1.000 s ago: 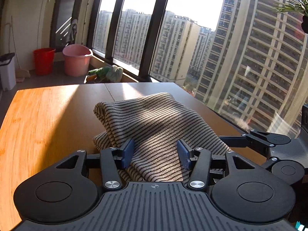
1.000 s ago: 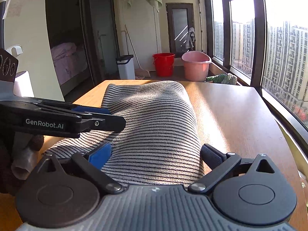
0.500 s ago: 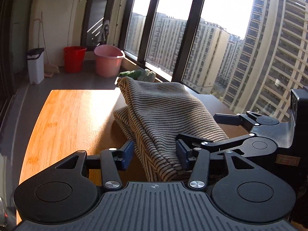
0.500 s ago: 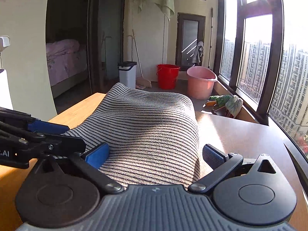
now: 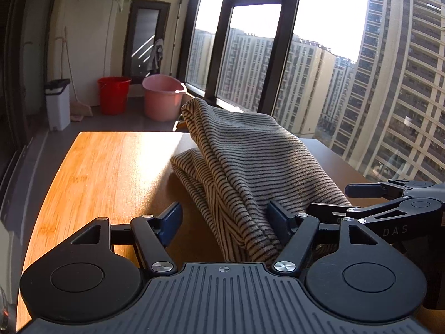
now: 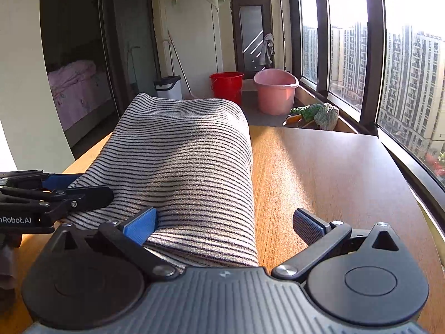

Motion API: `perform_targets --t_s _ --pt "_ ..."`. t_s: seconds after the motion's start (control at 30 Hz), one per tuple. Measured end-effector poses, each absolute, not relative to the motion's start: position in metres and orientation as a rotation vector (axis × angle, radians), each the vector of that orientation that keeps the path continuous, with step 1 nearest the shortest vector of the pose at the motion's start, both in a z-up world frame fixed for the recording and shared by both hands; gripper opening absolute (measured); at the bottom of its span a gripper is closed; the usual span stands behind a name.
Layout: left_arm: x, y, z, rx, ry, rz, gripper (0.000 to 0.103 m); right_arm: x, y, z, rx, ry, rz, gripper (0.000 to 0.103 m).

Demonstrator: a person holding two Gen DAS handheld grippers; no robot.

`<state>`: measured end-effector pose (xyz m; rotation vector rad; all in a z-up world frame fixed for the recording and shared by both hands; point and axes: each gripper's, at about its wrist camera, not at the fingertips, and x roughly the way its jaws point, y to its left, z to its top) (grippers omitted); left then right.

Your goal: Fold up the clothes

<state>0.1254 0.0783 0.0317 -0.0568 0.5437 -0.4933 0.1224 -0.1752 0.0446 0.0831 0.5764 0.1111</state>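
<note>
Table [image 6: 328,172], striped garment [image 6: 183,167] lengthwise away.

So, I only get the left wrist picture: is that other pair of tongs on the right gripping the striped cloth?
Observer: No. In the right wrist view the right tongs stand wide open, not clamping the striped cloth.
Operator: What is hidden behind the cloth?
Observer: A green and grey bundle, perhaps a mop head, low by the window.
Operator: Anything else I miss?
Observer: A bed with pink bedding, seen through a doorway.
</note>
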Motion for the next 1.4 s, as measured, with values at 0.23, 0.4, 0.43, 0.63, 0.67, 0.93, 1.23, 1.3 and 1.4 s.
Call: perform_targets --t_s 0.23,0.4,0.43,0.63,0.67,0.93,1.23,1.3,1.4 --pt "0.044 0.089 0.034 -0.08 0.527 -0.384 0.095 0.062 -0.19 0.039 0.222 0.582 0.026 0.103" --pt "0.011 0.08 0.025 -0.062 0.655 -0.287 0.103 0.03 -0.182 0.033 0.174 0.715 -0.009 0.103" --pt "0.008 0.079 0.023 -0.067 0.682 -0.277 0.103 0.025 -0.181 0.032 0.164 0.725 -0.014 0.103" --pt "0.001 0.06 0.02 0.053 0.725 -0.2 0.103 0.004 -0.185 0.026 0.204 0.685 -0.034 0.103" --pt "0.0 0.057 0.019 0.077 0.731 -0.189 0.103 0.001 -0.188 0.026 0.224 0.673 -0.032 0.103" --pt "0.0 0.054 0.02 0.074 0.733 -0.158 0.103 -0.003 -0.185 0.029 0.232 0.67 0.001 0.103" --pt "0.0 0.052 0.021 0.068 0.733 -0.148 0.103 -0.001 -0.171 0.028 0.149 0.704 -0.041 0.103" --pt "0.0 0.052 0.021 0.066 0.732 -0.147 0.103 0.0 -0.169 0.028 0.135 0.709 -0.05 0.103" --pt "0.0 0.051 0.021 0.067 0.729 -0.144 0.103 0.002 -0.166 0.027 0.113 0.718 -0.058 0.103"
